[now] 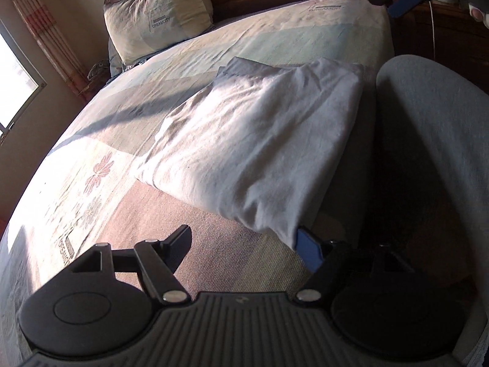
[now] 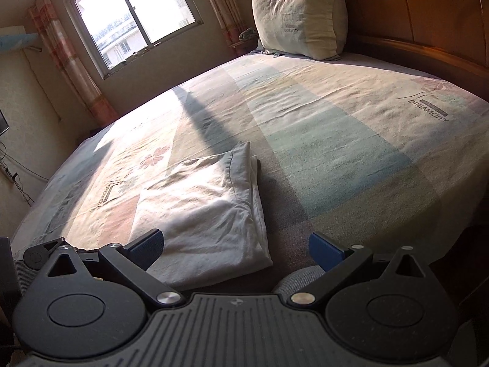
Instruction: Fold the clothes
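On the bed (image 2: 351, 128), the folded shirt (image 2: 207, 214) was judged liable to be dragged open, its corner draped on one pad (image 1: 308, 247) of the left gripper (image 1: 244, 241), both it and the right gripper (image 2: 235, 250) being found apart, nothing clamped.

Was a wide bed (image 2: 351, 128) under a pastel patchwork sheet; bore a folded white cotton garment (image 2: 211, 214) and a propped pale pillow (image 2: 299, 18).
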### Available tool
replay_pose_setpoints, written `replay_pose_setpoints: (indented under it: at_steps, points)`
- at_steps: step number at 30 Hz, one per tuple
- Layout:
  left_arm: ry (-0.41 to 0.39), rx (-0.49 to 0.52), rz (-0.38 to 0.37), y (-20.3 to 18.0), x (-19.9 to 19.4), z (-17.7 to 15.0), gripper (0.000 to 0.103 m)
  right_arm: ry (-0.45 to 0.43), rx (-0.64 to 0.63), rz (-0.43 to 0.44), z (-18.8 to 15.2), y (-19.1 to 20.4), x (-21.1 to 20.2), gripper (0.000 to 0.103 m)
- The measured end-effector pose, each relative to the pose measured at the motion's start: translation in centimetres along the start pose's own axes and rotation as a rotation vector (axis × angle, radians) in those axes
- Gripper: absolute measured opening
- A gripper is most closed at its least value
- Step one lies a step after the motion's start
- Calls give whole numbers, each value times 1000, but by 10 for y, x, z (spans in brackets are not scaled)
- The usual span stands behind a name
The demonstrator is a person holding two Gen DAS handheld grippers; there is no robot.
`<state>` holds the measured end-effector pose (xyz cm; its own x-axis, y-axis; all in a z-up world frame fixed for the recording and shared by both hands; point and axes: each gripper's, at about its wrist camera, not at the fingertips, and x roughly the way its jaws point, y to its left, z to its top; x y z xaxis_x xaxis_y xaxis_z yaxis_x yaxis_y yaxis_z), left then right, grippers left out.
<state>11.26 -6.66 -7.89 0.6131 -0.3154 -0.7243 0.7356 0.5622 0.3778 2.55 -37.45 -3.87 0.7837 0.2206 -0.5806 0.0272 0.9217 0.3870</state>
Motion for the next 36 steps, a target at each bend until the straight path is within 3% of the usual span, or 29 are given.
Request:
replay_pose_setpoints:
  at_steps: [5, 9, 12, 17, 22, 27, 32, 36]
  points:
    - [-71, -198, -110, 46, -14, 15, 77, -16, -103, 46, 2, 14, 15, 102]
    - [-135, -339, -145, 77, 8, 44, 80, 3, -225, 108, 7, 38, 51, 78]
    - [-124, -404, -183, 84, 46, 61, 80, 58, -281, 115, 8, 53, 89, 64]
    - [23, -493, -143, 84, 100, 45, 80, 112, -297, 8, -7, 43, 115, 62]
    - [5, -649, -169, 109, 93, 26, 80, 122, -184, 26, -6, 13, 107, 58]
    - [-92, -681, -234, 122, 86, 47, 81, 30, -263, 79, 23, 42, 117, 59]
    - [-9, -657, -248, 106, 120, 55, 82, 52, -261, 3, 22, 43, 147, 59]
    - [10, -563, -189, 98, 116, 77, 81, 53, -161, -43, 12, 17, 140, 60]
